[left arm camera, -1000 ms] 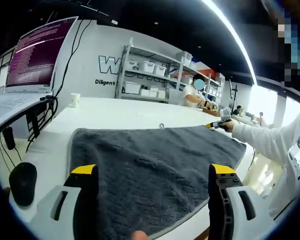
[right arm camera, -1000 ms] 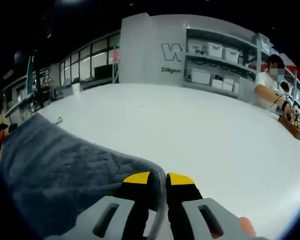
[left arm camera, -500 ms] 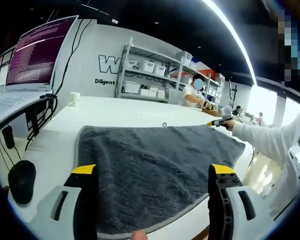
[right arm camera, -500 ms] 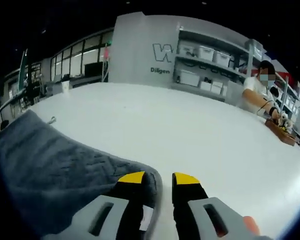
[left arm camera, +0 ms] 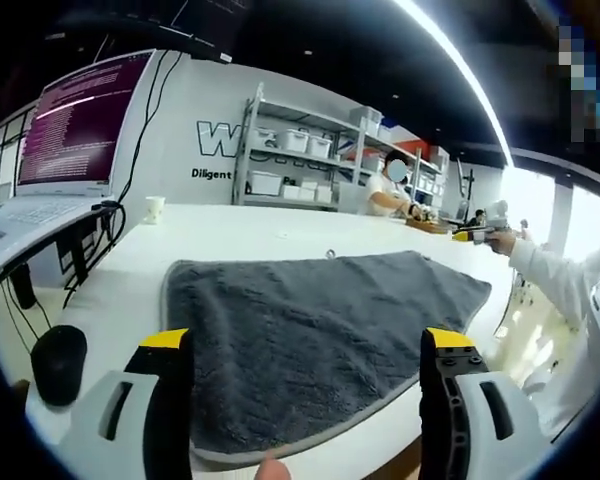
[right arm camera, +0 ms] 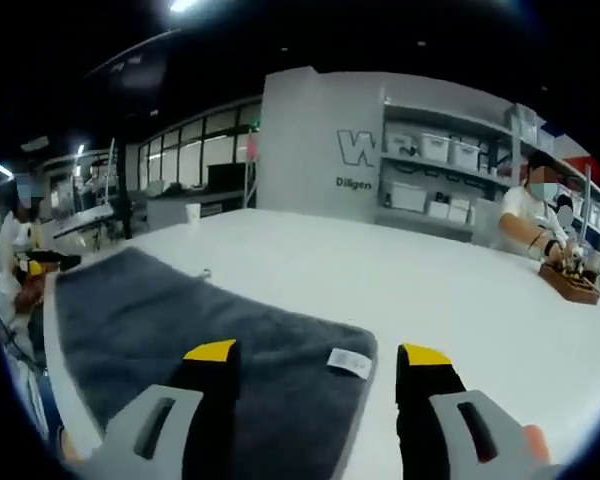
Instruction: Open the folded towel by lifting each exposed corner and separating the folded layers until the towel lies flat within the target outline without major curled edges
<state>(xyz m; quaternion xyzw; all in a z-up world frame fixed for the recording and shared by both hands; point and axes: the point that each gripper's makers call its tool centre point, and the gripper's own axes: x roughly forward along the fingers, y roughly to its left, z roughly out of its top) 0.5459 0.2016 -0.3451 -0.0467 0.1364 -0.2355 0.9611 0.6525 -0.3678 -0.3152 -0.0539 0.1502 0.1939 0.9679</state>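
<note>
Lying spread out on a white table (left arm camera: pixel 230 235) is a dark grey towel (left arm camera: pixel 310 330), open and flat, with its fuzzy side up. In the right gripper view the same towel (right arm camera: pixel 170 330) shows a small white tag (right arm camera: pixel 349 362) near one corner, and that corner lies flat on the table (right arm camera: pixel 460 300). The left gripper (left arm camera: pixel 305 345) hangs above the near edge of the towel with its two yellow-tipped jaws wide apart and nothing between them. The right gripper (right arm camera: pixel 318 355) is up over the corner with the tag, and its jaws are wide apart too, holding nothing. In the left gripper view the right gripper (left arm camera: pixel 477 235) shows far off past the towel's far corner, held by a hand with a white sleeve (left arm camera: pixel 565 285). A black mouse (left arm camera: pixel 58 363) sits on the table near the left side of the towel. A screen with pink writing (left arm camera: pixel 80 125) stands beyond it, and a small white cup (left arm camera: pixel 155 208) stands further back. Shelves with white boxes (left arm camera: pixel 300 150) stand against the wall, and a person in white (left arm camera: pixel 385 190) sits at the far end.
</note>
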